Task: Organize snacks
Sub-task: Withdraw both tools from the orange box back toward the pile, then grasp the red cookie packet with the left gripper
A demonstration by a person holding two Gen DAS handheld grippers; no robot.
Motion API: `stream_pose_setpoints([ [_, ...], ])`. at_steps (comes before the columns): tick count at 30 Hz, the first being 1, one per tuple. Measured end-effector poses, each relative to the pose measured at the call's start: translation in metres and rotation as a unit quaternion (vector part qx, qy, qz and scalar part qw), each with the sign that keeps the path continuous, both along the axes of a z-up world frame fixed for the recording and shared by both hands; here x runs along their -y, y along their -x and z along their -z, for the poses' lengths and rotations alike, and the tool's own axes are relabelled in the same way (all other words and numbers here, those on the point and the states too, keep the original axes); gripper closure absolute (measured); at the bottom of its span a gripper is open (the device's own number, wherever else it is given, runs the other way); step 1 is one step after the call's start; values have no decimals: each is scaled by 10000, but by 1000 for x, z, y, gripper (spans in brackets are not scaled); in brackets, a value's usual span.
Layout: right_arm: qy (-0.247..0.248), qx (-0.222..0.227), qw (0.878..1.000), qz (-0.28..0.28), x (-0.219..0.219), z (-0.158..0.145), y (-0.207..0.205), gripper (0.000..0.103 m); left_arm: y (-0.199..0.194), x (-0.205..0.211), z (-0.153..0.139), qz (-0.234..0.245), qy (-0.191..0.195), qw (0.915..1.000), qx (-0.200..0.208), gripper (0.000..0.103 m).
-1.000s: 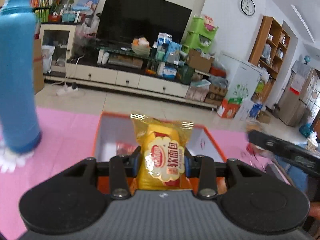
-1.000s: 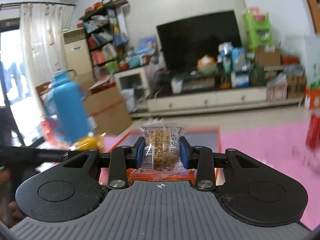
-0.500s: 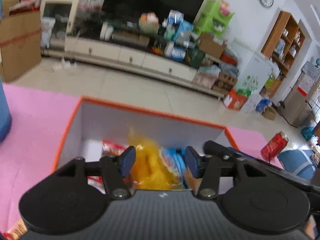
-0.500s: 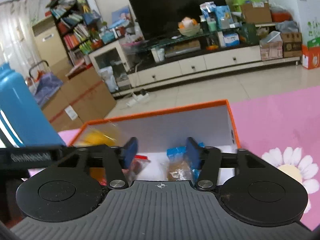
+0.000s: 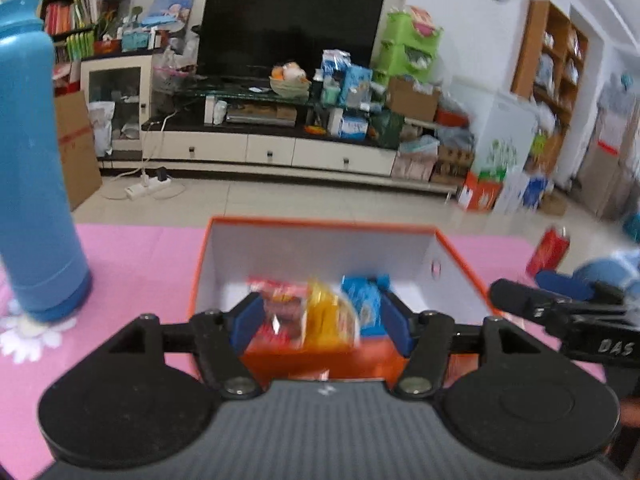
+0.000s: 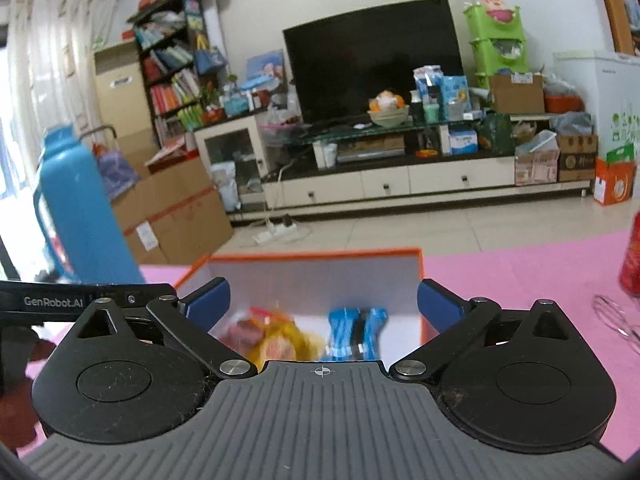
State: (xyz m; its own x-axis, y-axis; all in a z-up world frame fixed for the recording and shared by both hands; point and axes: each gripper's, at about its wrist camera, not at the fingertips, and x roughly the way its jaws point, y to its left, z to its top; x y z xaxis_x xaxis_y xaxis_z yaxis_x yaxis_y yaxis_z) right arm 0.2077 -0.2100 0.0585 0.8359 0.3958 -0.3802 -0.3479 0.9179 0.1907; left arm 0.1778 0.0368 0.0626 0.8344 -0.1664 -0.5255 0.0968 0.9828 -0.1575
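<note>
I hold my 2 grippers over the near edge of the orange box (image 5: 452,248), which sits on the pink mat (image 5: 132,248) and serves as my landmark.

My left gripper (image 5: 320,322) hangs at the box's near wall with its jaws opening. The yellow snack packet (image 5: 326,320) shows between the blue pads (image 5: 246,322), blurred, and neither pad presses on it; it lies inside the box. Just left of it in the box is a red snack packet (image 5: 276,300), and just right of it a blue snack packet (image 5: 366,302).

My right gripper (image 6: 322,302) also points into the box (image 6: 320,256) from the near side, jaws opening and standing very wide, with nothing pinched between them. Below them, inside the box, I see the yellow packet (image 6: 280,344) and the blue one (image 6: 352,332), both blurred.

Well left of the box stands a tall blue bottle (image 5: 32,168) on the mat. To the box's right stands a red can (image 5: 548,250). Beyond the box, across the tiled floor, is the black television (image 5: 292,24) on its stand.
</note>
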Motion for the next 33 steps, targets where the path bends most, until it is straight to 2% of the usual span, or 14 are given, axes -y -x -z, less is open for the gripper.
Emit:
stream_pose_setpoints([
  [4, -20, -160, 9999, 63, 20, 19, 57, 10, 57, 1, 27, 41, -238, 9995, -207, 39],
  [7, -215, -575, 9981, 104, 37, 42, 93, 10, 89, 5, 60, 101, -266, 9973, -671, 39],
  [10, -268, -895, 9954, 211, 53, 62, 117, 10, 106, 14, 80, 184, -240, 9945, -1006, 39],
  [12, -205, -981, 9944, 341, 64, 69, 123, 10, 110, 21, 81, 307, -228, 9942, -1007, 39],
  [14, -226, -877, 9944, 536, 76, 69, 125, 10, 104, 27, 75, 349, -257, 9948, -924, 39],
  [18, -373, -741, 9936, 761, 85, 61, 108, 10, 76, 37, 61, 236, -339, 9964, -745, 39],
  [23, -501, -403, 9925, 1035, 76, 41, 55, 10, 18, 40, 40, 117, 18, 9981, -609, 39],
  [25, -286, -403, 9909, 1254, 70, 37, 29, 10, 3, 44, 42, 95, -29, 9976, -680, 39],
  [28, 405, -620, 9839, 1628, 65, 49, -7, 10, -9, 52, 53, 103, -261, 9959, -863, 39],
  [31, 486, -964, 9852, 1334, 66, 63, -6, 11, 0, 56, 65, 292, -430, 9946, -898, 39],
  [33, 583, -996, 9859, 1208, 66, 67, 7, 10, 13, 56, 66, 394, -455, 9948, -820, 39],
])
